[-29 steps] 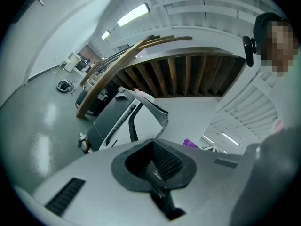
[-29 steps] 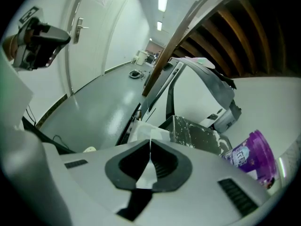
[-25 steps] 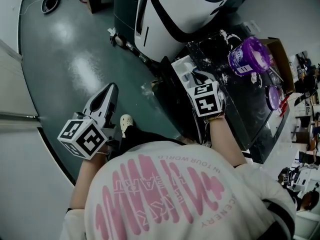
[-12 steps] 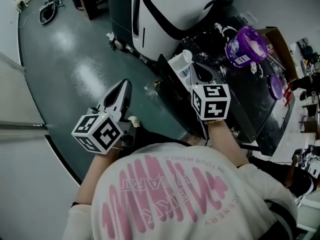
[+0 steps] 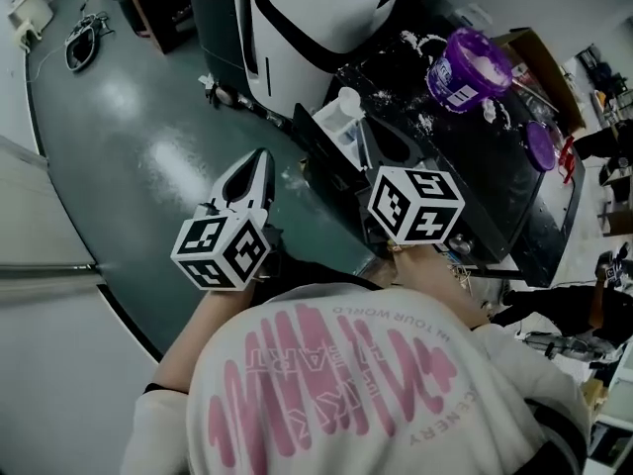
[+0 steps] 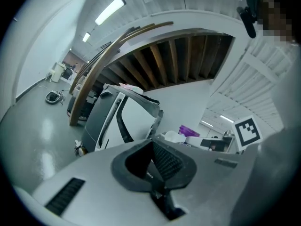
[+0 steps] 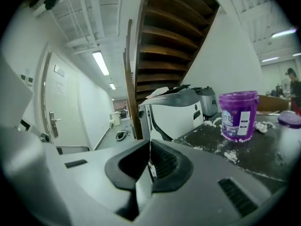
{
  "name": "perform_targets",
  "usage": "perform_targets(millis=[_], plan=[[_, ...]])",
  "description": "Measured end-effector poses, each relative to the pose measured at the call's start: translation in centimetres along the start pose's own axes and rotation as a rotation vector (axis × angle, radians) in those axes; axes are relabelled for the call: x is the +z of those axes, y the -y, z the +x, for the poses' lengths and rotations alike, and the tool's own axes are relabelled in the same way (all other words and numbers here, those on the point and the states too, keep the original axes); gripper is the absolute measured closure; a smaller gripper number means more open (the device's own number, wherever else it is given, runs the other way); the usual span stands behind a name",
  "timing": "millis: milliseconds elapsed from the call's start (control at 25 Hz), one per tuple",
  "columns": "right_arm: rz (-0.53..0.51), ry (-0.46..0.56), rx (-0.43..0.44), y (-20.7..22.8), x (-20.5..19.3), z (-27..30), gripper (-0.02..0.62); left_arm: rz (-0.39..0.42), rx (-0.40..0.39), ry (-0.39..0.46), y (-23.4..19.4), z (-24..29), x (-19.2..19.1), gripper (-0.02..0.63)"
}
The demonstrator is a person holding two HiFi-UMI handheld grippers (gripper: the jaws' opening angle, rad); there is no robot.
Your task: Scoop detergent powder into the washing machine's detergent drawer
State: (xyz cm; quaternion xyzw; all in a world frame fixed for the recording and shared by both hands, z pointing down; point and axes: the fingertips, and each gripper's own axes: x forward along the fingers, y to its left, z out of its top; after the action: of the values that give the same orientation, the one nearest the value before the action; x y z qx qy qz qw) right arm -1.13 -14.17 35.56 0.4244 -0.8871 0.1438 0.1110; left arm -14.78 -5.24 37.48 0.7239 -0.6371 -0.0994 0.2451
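The purple detergent tub (image 5: 463,67) stands open on the black, powder-strewn machine top (image 5: 495,191); it also shows in the right gripper view (image 7: 238,114). The white detergent drawer (image 5: 331,132) juts out from the machine's front edge, with a white round cup-like piece (image 5: 348,100) at its far end. My right gripper (image 5: 376,129) hovers just right of the drawer, shut on a thin white handle (image 7: 149,169) seen edge-on; its far end is hidden. My left gripper (image 5: 262,156) hangs over the floor left of the drawer, shut and empty (image 6: 151,144).
A white-and-black appliance (image 5: 316,18) stands behind the drawer. The tub's purple lid (image 5: 542,144) lies at the right on the machine top. Green floor (image 5: 129,137) spreads to the left, with cables at the far left. A grey wall edge runs along the lower left.
The right gripper has risen and rolled, so its marker cube shows other faces. The left gripper has drifted right, closer to the drawer. The view has shifted along with them.
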Motion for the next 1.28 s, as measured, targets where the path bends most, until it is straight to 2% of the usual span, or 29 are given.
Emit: perform_targets(millis=[200,400,600,800,1280], plan=[[0.033,0.017,-0.012,0.4,-0.6,-1.1,0.589,0.042,-0.001,-0.002,1.2,0.9,-0.7,0.604],[0.057,0.010,-0.036,1.1,-1.0,-1.8,0.589,0.063,-0.034,-0.010,2.9,1.7,-0.8,0.604],[0.041,0.003,-0.051,1.5,-1.0,-1.9,0.589,0.061,-0.076,-0.026,3.8,2.1,-1.0,0.604],[0.009,-0.014,-0.068,1.9,-1.3,-1.7,0.589,0.052,-0.078,-0.037,3.3,2.3,-1.2,0.604],[0.015,-0.035,-0.096,3.0,-1.7,-1.4,0.589,0.037,-0.097,-0.069,3.2,3.5,-1.9,0.604]])
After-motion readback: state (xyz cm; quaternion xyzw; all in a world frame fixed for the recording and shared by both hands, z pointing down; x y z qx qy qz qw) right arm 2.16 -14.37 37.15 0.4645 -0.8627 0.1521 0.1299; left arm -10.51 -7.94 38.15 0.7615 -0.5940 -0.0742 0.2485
